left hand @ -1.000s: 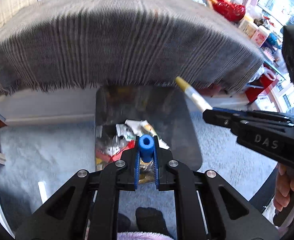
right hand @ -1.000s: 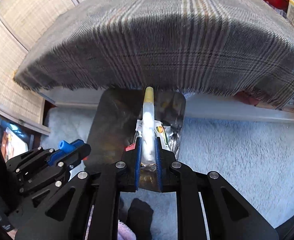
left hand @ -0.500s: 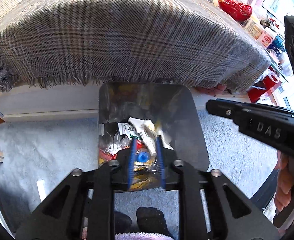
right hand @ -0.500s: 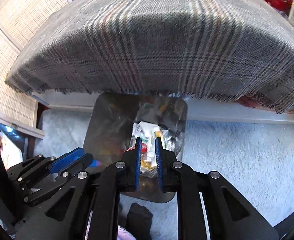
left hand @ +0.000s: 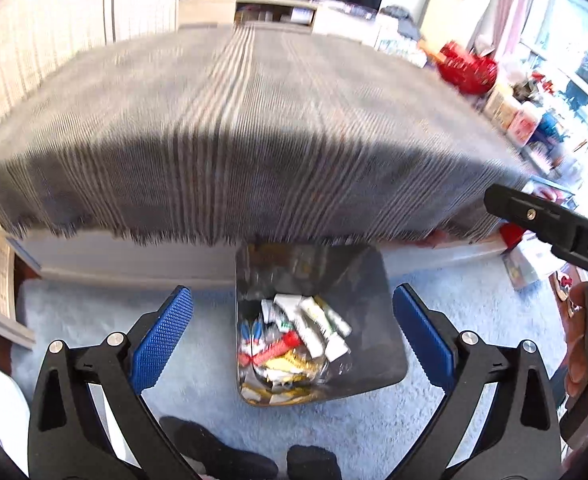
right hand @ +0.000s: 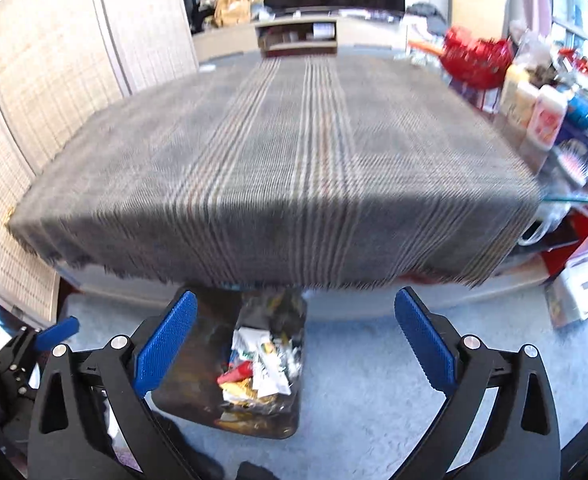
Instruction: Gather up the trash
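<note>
A dark metal trash bin (left hand: 377,288) stands on the pale carpet under the table edge, holding several tubes and wrappers (left hand: 305,328). It also shows in the right wrist view (right hand: 198,360), with the trash (right hand: 262,368) inside. My left gripper (left hand: 292,328) is wide open and empty, above the bin. My right gripper (right hand: 294,338) is wide open and empty, above and a little right of the bin. The right gripper's body (left hand: 549,224) shows at the right of the left wrist view. The left gripper's blue fingertip (right hand: 60,330) shows at the left of the right wrist view.
A table under a grey plaid cloth (left hand: 254,128) overhangs the bin's far side. A red bag (right hand: 473,56) and several bottles (right hand: 541,112) stand at the table's right. A wicker screen (right hand: 34,80) is on the left. Dark-socked feet (left hand: 214,452) are below the bin.
Both grippers let go: the blue piece and the white tube dropped into the bin. Both jaws opened wide and both grippers rose and tilted up toward the table.
</note>
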A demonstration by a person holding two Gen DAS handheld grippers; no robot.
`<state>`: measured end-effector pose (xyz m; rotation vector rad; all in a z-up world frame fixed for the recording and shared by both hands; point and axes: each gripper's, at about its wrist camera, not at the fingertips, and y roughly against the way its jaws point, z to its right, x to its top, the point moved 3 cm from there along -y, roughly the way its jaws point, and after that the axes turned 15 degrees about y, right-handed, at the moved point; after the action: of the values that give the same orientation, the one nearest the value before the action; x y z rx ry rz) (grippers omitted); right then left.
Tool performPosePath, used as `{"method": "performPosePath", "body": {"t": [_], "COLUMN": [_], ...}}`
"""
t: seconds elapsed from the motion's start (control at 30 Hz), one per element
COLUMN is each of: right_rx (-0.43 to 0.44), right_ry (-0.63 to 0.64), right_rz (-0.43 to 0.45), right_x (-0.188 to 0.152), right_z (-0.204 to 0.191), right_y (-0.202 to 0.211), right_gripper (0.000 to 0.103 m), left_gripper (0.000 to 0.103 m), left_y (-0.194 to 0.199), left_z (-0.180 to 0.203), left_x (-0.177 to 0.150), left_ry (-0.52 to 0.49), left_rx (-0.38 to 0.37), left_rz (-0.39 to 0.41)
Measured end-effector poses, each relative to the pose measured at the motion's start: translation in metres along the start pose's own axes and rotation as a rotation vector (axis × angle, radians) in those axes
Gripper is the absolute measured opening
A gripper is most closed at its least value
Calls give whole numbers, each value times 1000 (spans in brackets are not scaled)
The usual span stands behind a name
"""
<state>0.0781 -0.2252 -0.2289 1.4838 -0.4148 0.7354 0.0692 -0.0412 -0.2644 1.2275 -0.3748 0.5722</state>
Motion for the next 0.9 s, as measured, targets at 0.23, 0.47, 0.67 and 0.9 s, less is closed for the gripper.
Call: {"method": "performPosePath", "body": {"t": [0.23,0.47,0.67,0.9], "right_rx": [-114,-186,-216,-292], "right_ry": [38,-2,-22,-31], "right_rz": [133,244,337,414], "right_x": [17,20,15,8], "right_z": [9,21,31,40], "right_y": [66,122,170,214], "right_gripper": [100,100,100,100], "left_gripper": [95,95,95,95], "left_y": [65,121,166,217], "left_z": [22,40,54,58], "left_x": [22,36,35,34], "left_ry": [-39,-66,-116,-107], "left_rx": [-46,-33,1,-15], "left_rz": [168,270,370,467]}}
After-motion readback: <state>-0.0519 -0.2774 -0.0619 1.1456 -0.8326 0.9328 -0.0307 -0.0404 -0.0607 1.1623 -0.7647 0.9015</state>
